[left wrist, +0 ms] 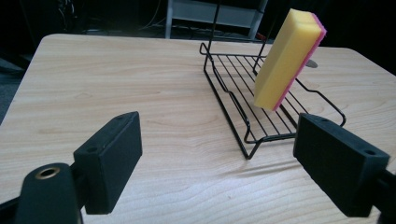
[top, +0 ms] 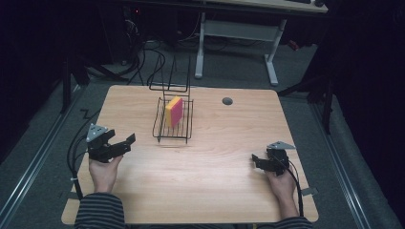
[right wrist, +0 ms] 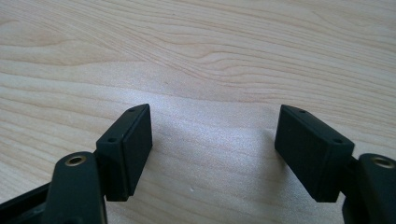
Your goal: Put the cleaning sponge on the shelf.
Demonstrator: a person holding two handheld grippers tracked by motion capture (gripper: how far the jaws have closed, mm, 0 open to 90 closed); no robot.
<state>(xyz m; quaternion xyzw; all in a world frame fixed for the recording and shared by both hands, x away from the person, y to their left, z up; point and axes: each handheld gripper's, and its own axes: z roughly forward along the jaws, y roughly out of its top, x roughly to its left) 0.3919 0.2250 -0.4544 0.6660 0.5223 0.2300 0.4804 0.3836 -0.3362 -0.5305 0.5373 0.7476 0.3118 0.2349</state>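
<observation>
Sponge (top: 174,111) upright on edge in wire rack (top: 162,131), upper centre of high view. Left gripper (top: 125,144) at left of frame, jaws wide apart, nothing between, aimed toward rack. Right gripper (top: 256,161) lower right, jaws apart over bare table (top: 215,191).

This looks like a lab or test room, not a home. A bare wooden table (top: 215,191) with a cable hole (top: 227,101) stands on grey carpet (top: 229,67). Loose cables (top: 143,57) tangle on the floor at upper left, a white-legged desk (top: 239,28) crosses the top, and dark curtains (top: 372,95) close off the right side.
</observation>
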